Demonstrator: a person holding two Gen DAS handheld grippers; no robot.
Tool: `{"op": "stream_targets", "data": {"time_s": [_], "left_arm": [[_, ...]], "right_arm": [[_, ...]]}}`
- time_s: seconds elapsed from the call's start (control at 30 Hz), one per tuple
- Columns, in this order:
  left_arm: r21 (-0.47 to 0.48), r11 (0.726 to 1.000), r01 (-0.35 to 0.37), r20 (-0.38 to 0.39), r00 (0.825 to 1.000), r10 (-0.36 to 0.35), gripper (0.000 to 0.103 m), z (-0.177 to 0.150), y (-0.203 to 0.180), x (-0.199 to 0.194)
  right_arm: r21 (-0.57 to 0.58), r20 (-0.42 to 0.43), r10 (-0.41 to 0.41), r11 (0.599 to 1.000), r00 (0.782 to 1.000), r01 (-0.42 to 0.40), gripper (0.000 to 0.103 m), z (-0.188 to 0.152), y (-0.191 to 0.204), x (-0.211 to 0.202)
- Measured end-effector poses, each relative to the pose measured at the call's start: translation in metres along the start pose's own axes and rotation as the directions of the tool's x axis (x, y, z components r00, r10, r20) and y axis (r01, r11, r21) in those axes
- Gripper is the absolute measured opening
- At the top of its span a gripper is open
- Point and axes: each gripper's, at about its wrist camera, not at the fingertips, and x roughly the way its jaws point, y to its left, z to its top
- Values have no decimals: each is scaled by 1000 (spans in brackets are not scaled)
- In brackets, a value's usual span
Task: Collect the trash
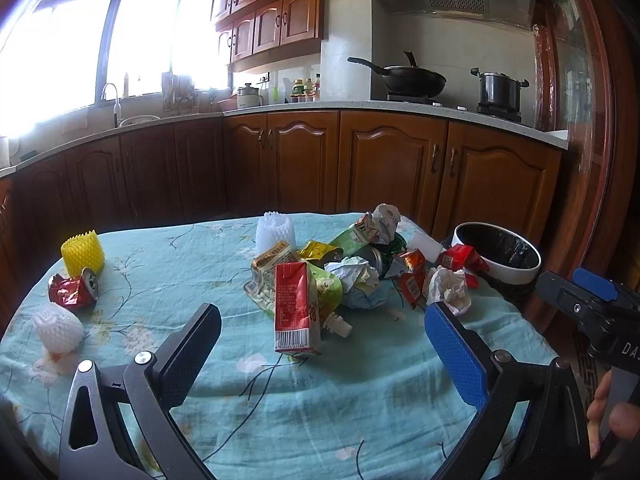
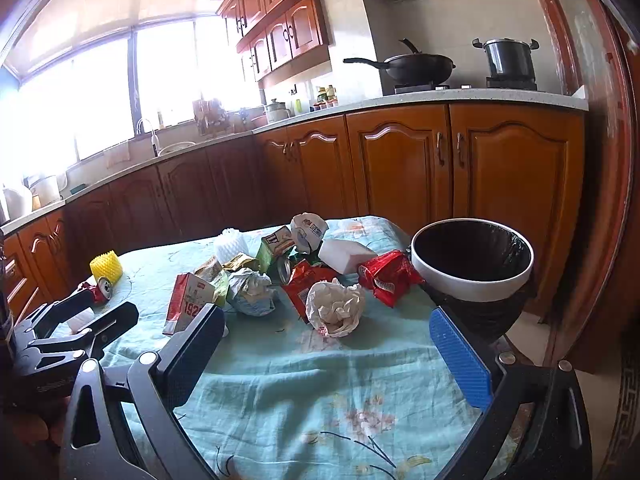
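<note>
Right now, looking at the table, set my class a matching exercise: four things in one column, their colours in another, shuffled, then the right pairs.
Things:
1. foam net at the left edge
2. crushed can
3. upright carton
4. bin rim

Colours:
A. white, with a black liner inside
B. yellow
C. red and white, with a barcode at the foot
D. red, with a silver top

Pairs: 1-B, 2-D, 3-C, 4-A
</note>
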Motion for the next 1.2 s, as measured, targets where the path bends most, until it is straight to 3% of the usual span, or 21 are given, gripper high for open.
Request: {"op": "stream_targets", "data": {"time_s": [1.2], "left_arm": [[-13,1000,-1,-3,1000,1,102,-8,5,2]], "right_arm": [[9,2,29,1000,1000,-29,103,-2,1,0]]}}
